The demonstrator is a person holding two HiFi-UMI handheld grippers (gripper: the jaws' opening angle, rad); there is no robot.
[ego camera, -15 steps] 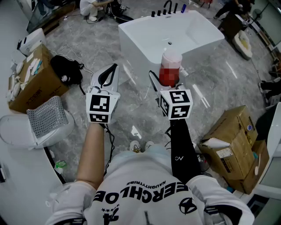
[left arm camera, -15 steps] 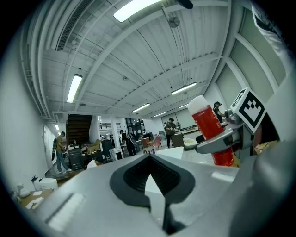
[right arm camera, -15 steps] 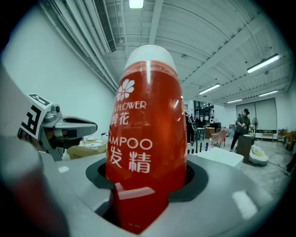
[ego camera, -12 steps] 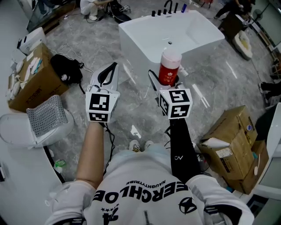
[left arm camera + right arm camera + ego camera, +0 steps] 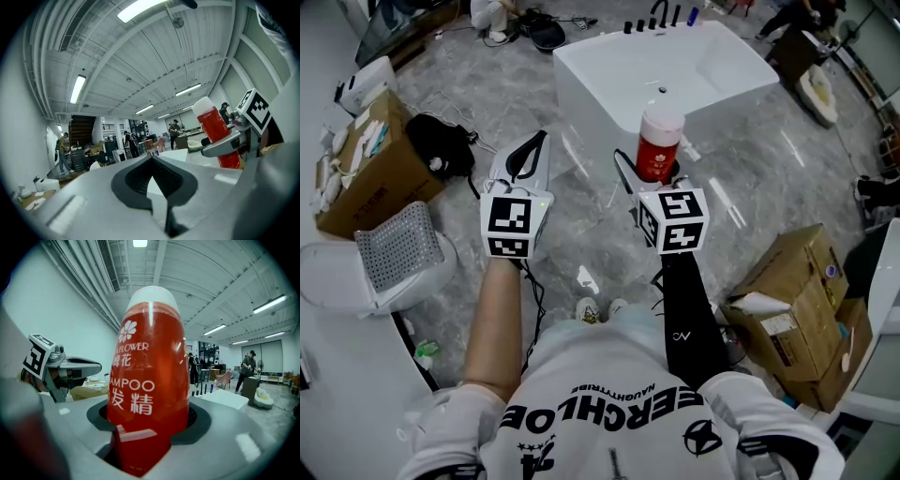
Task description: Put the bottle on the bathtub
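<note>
Grey marble floor (image 5: 581, 225), white bathtub (image 5: 609, 84) ahead of both grippers. Right gripper (image 5: 649, 176) clamps red bottle (image 5: 659, 141): upright, white cap up, short of tub. Left gripper (image 5: 525, 155) alongside, jaws pressed together, empty.

Red bottle (image 5: 657, 155) w/ white cap (image 5: 662, 119); white bathtub (image 5: 600, 94); grey-veined floor (image 5: 581, 220).

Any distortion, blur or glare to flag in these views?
Head view: sharp, evenly lit, glare streaks on the marble floor. Left gripper view: strong fisheye bending, dark corners. Right gripper view: same fisheye; the bottle fills the middle, near foreground soft.
</note>
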